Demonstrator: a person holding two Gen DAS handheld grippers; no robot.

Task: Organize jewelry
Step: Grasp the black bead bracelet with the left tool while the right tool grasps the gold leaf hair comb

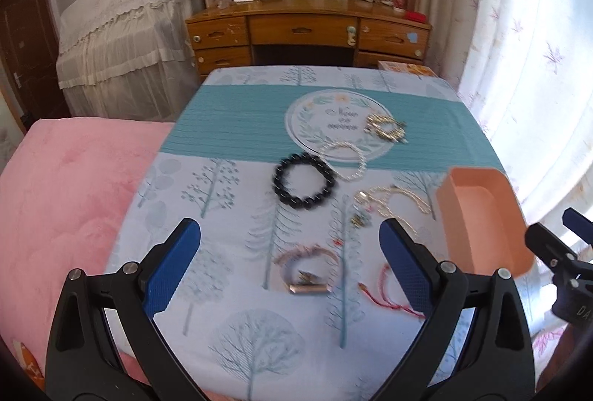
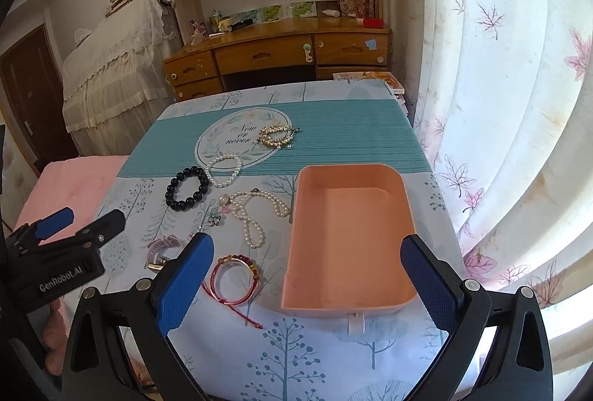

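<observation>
Several pieces of jewelry lie on the tree-patterned tablecloth [image 1: 222,327]: a black bead bracelet [image 1: 304,183] [image 2: 187,188], a small pearl bracelet [image 1: 344,160] [image 2: 223,170], a gold piece [image 1: 385,128] [image 2: 276,136], a pearl necklace [image 1: 393,202] [image 2: 254,215], a pink band [image 1: 304,265] [image 2: 163,249] and a red cord bracelet [image 1: 385,293] [image 2: 233,277]. An empty orange tray [image 1: 481,215] [image 2: 348,238] stands at the right. My left gripper [image 1: 289,264] hovers open above the pink band. My right gripper [image 2: 307,286] is open over the tray's near end.
A pink blanket [image 1: 66,208] lies left of the table. A wooden desk [image 1: 307,30] with shelves stands behind it, a lace-covered piece of furniture [image 1: 122,41] at the back left and a floral curtain [image 2: 500,104] along the right.
</observation>
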